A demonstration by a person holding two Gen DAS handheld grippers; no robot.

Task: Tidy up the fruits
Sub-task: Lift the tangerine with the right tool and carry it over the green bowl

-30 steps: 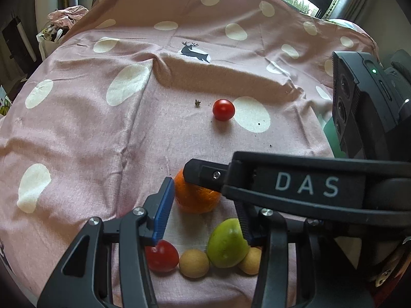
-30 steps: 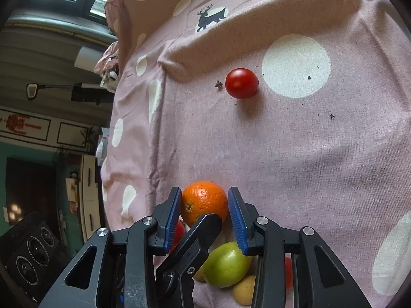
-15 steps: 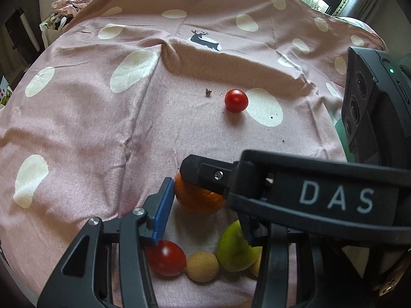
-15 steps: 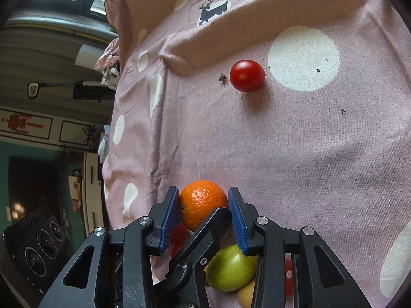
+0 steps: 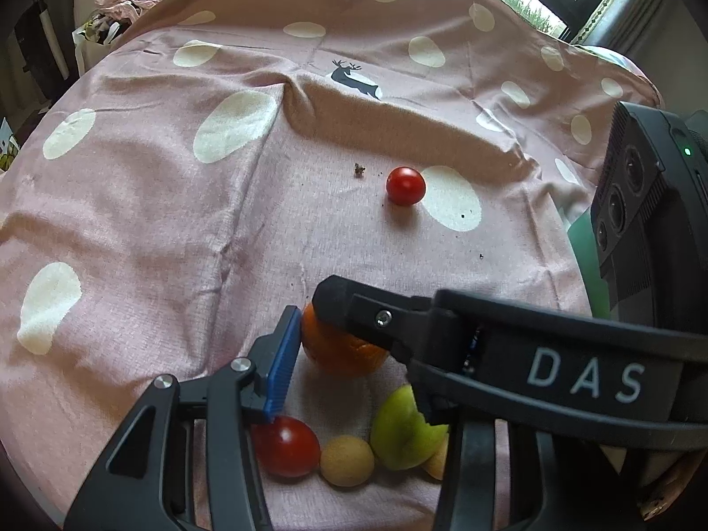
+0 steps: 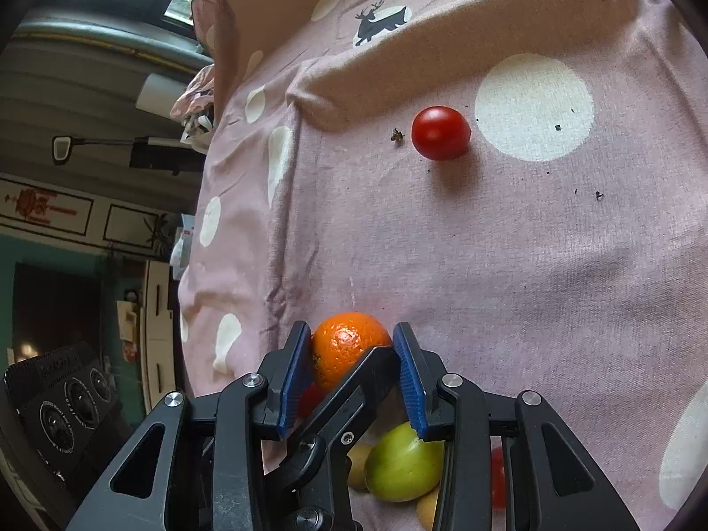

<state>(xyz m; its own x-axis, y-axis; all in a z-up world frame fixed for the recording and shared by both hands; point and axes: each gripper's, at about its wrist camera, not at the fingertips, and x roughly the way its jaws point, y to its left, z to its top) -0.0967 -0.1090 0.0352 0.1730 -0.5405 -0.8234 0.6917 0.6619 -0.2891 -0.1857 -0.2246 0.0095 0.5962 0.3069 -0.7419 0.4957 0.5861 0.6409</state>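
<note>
Pink spotted cloth (image 5: 132,221) all around, carrying every fruit. Clamping the orange (image 6: 347,345) with the right gripper (image 6: 352,340), pressing the blue pads against its two flanks, low at the near end of the cloth. Keeping it just beyond a short row of fruit: red tomato (image 5: 285,444), tan fruit (image 5: 347,460) and green fruit (image 5: 402,431), lying side by side, touching or nearly so.

Crossing the left gripper (image 5: 354,345) in under the right one, laying its left pad right at the orange's side and hiding its other finger behind the right gripper's black frame. Not being able to tell whether gripping or merely standing apart there.

Probably lining the orange up with the row.

Turning, after that, on the lone tomato (image 6: 440,132): lying well apart from the row, straight ahead up the cloth and a little right of the right gripper's line, just beside a white spot and near a dark crumb. Being round, offering no long axis to square the pads to. Seeming closer to the right gripper, yet needing the orange let go first; otherwise reaching with the left.
</note>
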